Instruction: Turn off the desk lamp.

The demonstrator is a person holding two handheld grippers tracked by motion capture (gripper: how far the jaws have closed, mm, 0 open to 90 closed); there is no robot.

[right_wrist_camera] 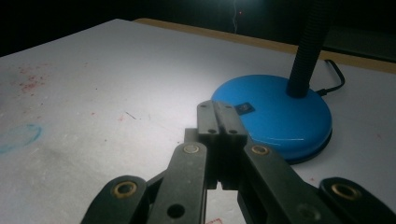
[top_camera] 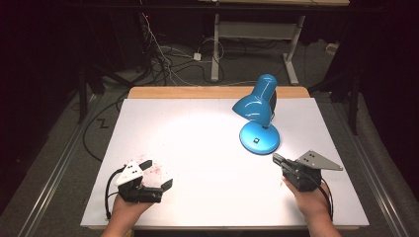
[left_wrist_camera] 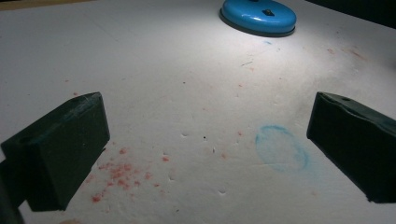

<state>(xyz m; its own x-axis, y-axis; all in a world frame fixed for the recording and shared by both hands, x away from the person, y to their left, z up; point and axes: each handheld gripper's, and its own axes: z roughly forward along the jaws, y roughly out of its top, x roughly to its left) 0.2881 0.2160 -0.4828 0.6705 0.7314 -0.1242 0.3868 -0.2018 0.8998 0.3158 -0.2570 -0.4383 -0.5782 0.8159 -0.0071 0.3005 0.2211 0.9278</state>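
Observation:
A blue desk lamp (top_camera: 258,103) stands lit on the white table top (top_camera: 197,138), its round base (top_camera: 259,137) right of centre and its shade tilted down to the left. My right gripper (top_camera: 276,159) lies just below and right of the base, jaws shut with nothing between them. In the right gripper view the shut jaw tips (right_wrist_camera: 222,116) nearly touch the blue base (right_wrist_camera: 280,116), beside the black flexible neck (right_wrist_camera: 308,46). My left gripper (top_camera: 157,174) rests at the near left, open and empty; the lamp base (left_wrist_camera: 259,16) lies far ahead of its jaws.
Red specks (left_wrist_camera: 119,172) and a faint blue ring (left_wrist_camera: 280,147) stain the table near the left gripper. A wooden strip (top_camera: 217,92) edges the far side. Beyond it, cables (top_camera: 163,59) and a desk frame (top_camera: 252,34) occupy the dark floor.

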